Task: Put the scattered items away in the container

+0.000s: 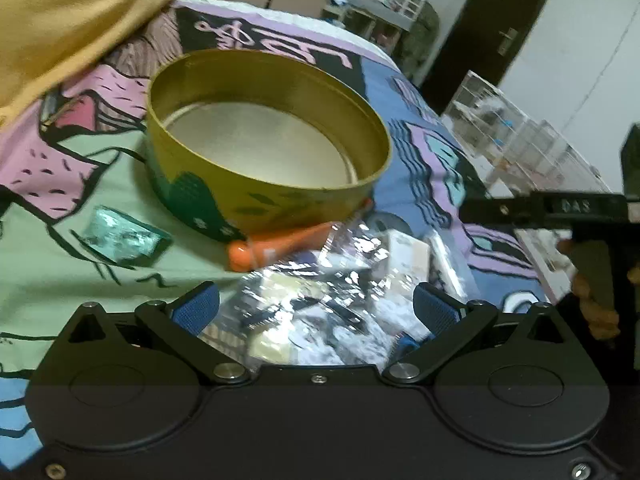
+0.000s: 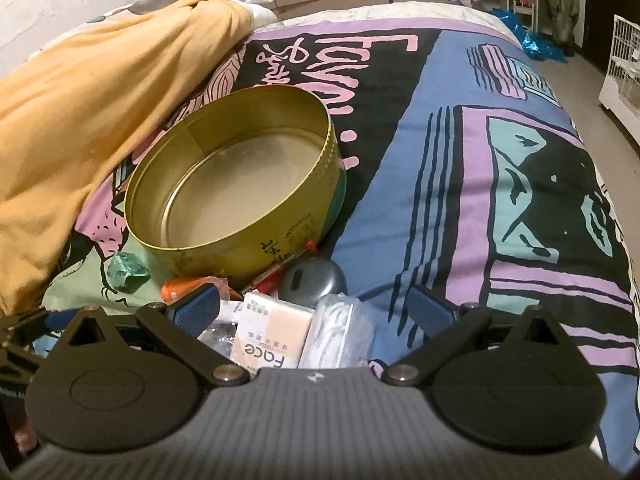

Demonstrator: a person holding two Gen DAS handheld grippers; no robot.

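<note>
A round gold tin [image 1: 264,148] [image 2: 236,184] stands empty on the patterned bedspread. Scattered in front of it lie a teal foil packet [image 1: 124,238] [image 2: 127,272], an orange tube [image 1: 276,250] [image 2: 182,289], a crinkly clear bag [image 1: 320,304], a tissue pack [image 2: 272,332], a bag of white cord [image 2: 336,332] and a grey puck-shaped item [image 2: 314,280]. My left gripper [image 1: 316,312] hangs open over the clear bag, pads not pressing it. My right gripper [image 2: 316,312] is open above the tissue pack and cord bag. The right gripper's body [image 1: 560,206] shows at the right of the left wrist view.
A yellow blanket [image 2: 92,120] is heaped at the left behind the tin. The bedspread [image 2: 460,184] stretches bare to the right. Beyond the bed are white wire cages [image 2: 624,76], shelves and a dark door [image 1: 492,28].
</note>
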